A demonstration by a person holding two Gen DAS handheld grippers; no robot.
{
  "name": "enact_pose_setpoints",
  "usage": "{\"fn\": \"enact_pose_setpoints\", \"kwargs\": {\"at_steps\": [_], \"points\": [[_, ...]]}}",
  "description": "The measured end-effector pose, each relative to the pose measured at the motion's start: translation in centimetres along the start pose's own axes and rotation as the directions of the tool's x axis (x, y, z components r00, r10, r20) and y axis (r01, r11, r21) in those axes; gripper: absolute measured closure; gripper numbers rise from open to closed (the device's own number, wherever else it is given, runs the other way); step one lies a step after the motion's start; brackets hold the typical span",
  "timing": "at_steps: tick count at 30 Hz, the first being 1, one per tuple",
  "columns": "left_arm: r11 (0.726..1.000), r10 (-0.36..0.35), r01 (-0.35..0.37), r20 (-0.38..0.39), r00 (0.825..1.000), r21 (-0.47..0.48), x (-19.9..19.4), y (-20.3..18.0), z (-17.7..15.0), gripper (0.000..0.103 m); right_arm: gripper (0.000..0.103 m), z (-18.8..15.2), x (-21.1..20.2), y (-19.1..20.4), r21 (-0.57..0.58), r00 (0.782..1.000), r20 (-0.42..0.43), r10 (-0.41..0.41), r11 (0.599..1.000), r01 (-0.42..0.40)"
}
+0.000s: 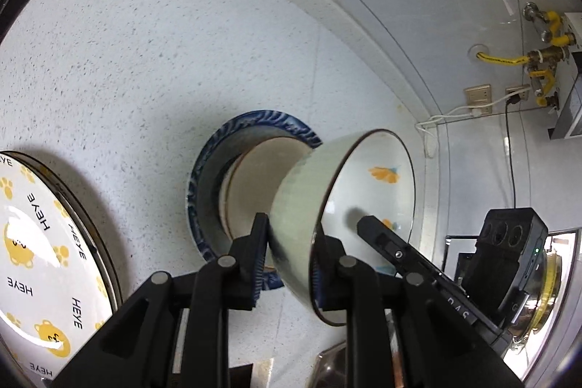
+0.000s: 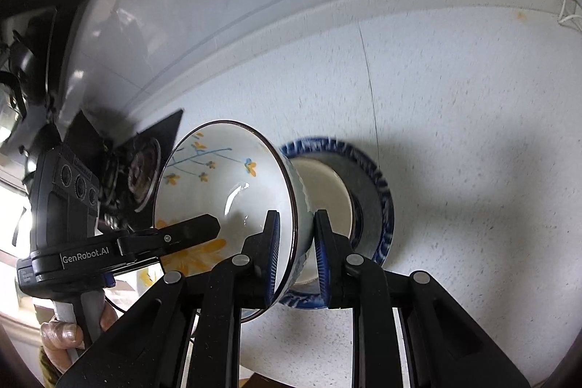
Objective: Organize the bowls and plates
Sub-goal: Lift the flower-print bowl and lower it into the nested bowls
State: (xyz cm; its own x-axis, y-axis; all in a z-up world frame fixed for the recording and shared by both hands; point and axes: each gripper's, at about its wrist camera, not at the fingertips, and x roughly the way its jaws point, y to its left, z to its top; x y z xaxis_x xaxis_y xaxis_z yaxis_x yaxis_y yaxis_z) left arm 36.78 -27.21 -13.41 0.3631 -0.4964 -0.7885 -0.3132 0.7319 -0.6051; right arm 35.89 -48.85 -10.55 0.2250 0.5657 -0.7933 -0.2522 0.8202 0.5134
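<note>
1. Glazed white ceramic is what we carry: a bowl [image 1: 349, 206] with a dark rim line and yellow and blue flowers painted inside, held up in the air above the speckled counter [image 1: 145, 60].
2. We hold it with both tongs at once. The left tongs [image 1: 291, 260] are clamped on the bowl's wall at one side of the rim, one pad inside and one outside; the right tongs [image 2: 296, 242] are clamped on the wall at the opposite side in the same way.
3. Below and behind the bowl sits a blue-rimmed plate [image 1: 203, 170] on the counter, with a cream bowl [image 1: 262, 177] standing in it. To the left a plate with yellow bears [image 1: 43, 235] lies on the counter, well apart from the stack.
4. We judge the bowl stiff, fairly heavy for so thin a grip, and brittle; a knock against the cream bowl could chip either rim.
5. The glaze looks smooth and shiny, so we expect it to be slippery between the ribbed pads. Pinching the wall just below the rim, on two opposite sides, seems the sound place, since it keeps the bowl from swinging.
6. If one grip slackens, we think the bowl would pivot on the other and may drop.
</note>
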Motion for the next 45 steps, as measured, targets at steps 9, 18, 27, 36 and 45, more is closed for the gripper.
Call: {"fn": "enact_pose_setpoints", "kwargs": {"at_steps": [9,18,27,36,45], "points": [[0.999,0.040,-0.041,-0.033,0.999,-0.023,3.6,1.9,0.3,0.085,0.086,-0.5,2.1,-1.6,0.002,0.998,-0.062,-0.024,1.000,0.024],[0.997,0.074,-0.073,-0.036,0.997,0.026,4.2,0.8,0.6,0.085,0.086,-0.8,1.2,-2.4,0.003,0.998,-0.063,-0.002,1.000,0.002],[0.997,0.075,-0.074,-0.036,0.997,0.036,4.6,0.3,1.0,0.081,0.086,-0.7,2.0,-1.5,-0.002,0.998,-0.064,-0.016,1.000,0.016],[0.998,0.057,-0.057,-0.022,0.998,0.037,3.8,0.8,1.3,0.071,0.084,-0.4,1.1,-1.2,0.002,0.998,-0.030,-0.049,0.999,0.050],[0.992,0.093,-0.097,0.048,0.995,0.085,1.4,0.6,1.2,0.071,0.084,-0.1,-0.1,-0.6,-0.036,0.997,0.011,-0.073,0.997,0.073]]}}
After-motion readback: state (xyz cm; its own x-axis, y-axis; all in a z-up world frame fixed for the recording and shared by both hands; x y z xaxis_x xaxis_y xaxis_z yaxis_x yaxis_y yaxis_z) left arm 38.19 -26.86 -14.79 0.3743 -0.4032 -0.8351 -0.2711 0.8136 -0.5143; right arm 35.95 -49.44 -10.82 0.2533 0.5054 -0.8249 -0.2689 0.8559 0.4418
